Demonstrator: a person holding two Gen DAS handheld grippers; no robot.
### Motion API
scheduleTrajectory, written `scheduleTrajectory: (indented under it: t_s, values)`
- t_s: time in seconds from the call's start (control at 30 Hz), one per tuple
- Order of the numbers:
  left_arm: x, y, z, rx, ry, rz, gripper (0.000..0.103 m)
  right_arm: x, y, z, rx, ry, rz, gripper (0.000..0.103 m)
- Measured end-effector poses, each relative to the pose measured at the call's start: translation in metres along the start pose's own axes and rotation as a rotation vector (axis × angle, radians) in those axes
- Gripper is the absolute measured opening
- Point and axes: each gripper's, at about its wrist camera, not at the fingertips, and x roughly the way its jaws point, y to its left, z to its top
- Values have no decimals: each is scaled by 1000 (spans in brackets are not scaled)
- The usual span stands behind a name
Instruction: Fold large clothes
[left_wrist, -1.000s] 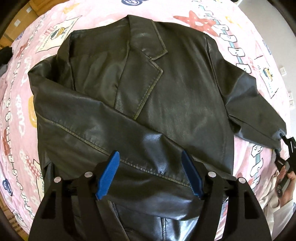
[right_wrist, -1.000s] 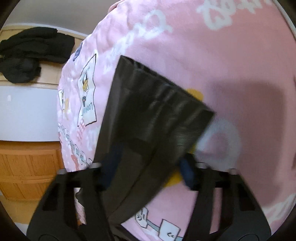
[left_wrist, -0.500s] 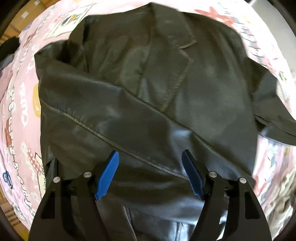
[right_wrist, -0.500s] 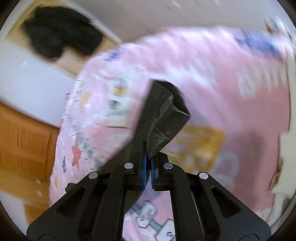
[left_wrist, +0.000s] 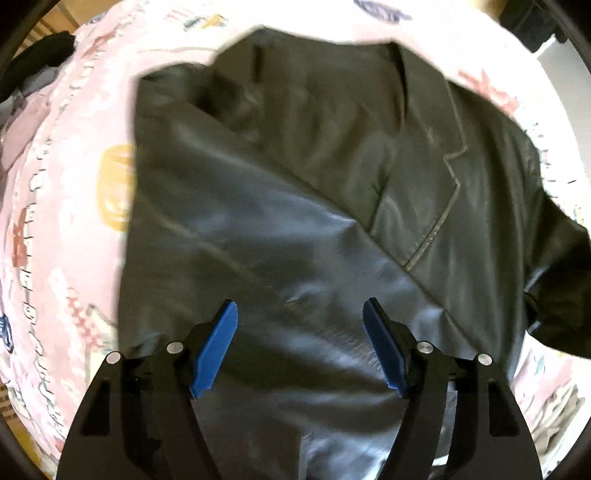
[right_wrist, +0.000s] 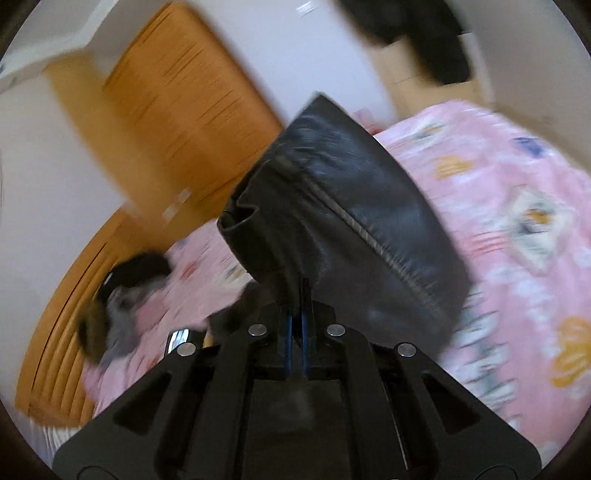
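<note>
Right wrist: pink bedspread (right_wrist: 517, 221) w/ wooden furniture (right_wrist: 177, 96) behind.

I count one dark leather jacket (left_wrist: 295, 206) spread beneath my left gripper (left_wrist: 300, 345), and one lapel (left_wrist: 436, 192) with pale stitching ahead and to the right of its jaws. Two blue pads (left_wrist: 216, 347) there, set wide with nothing pinched between them. On my right gripper (right_wrist: 295, 295) two more blue pads, pressed together on one sleeve (right_wrist: 351, 221), which has one stitched seam. One pink printed bedspread (right_wrist: 517, 229) lies past the jaws. One wooden headboard (right_wrist: 51, 332) to their left. Dark clothes (right_wrist: 424, 33) show far ahead, too blurred to count; one more blurred dark bundle (right_wrist: 122, 288) lies left of the jaws.
</note>
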Motion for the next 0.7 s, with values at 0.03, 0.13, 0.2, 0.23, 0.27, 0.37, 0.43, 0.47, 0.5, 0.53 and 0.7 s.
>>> scheduleTrajectory:
  t_s: [0.03, 0.13, 0.2, 0.23, 0.27, 0.37, 0.43, 0.47, 0.5, 0.53, 0.7]
  values:
    - [-10, 15, -4, -2, -14, -2, 71, 16, 21, -9, -25, 28, 34, 3]
    - [-28, 57, -16, -45, -25, 3, 71, 57, 66, -44, -40, 132, 165, 3]
    - [-31, 93, -36, -110, 5, -18, 71, 86, 96, -77, -55, 222, 246, 3]
    - [-33, 115, -47, -147, 17, -11, 71, 95, 107, -89, -65, 254, 262, 3]
    - [-33, 128, -61, -171, 24, -3, 71, 105, 121, -107, -79, 295, 285, 3]
    - [-31, 169, -94, -248, 49, 22, 71, 126, 151, -151, -88, 402, 354, 3]
    - [-29, 195, -111, -292, 59, 43, 71, 136, 158, -180, -87, 480, 373, 3]
    - [-28, 207, -122, -311, 64, 59, 71, 141, 160, -195, -88, 520, 377, 3]
    - [-28, 217, -130, -323, 68, 72, 71, 146, 162, -209, -88, 561, 379, 3]
    - [-29, 226, -137, -337, 70, 81, 71, 147, 162, -219, -94, 592, 379, 3]
    - [-43, 236, -142, -360, 41, 51, 71, 154, 179, -278, -218, 743, 341, 3]
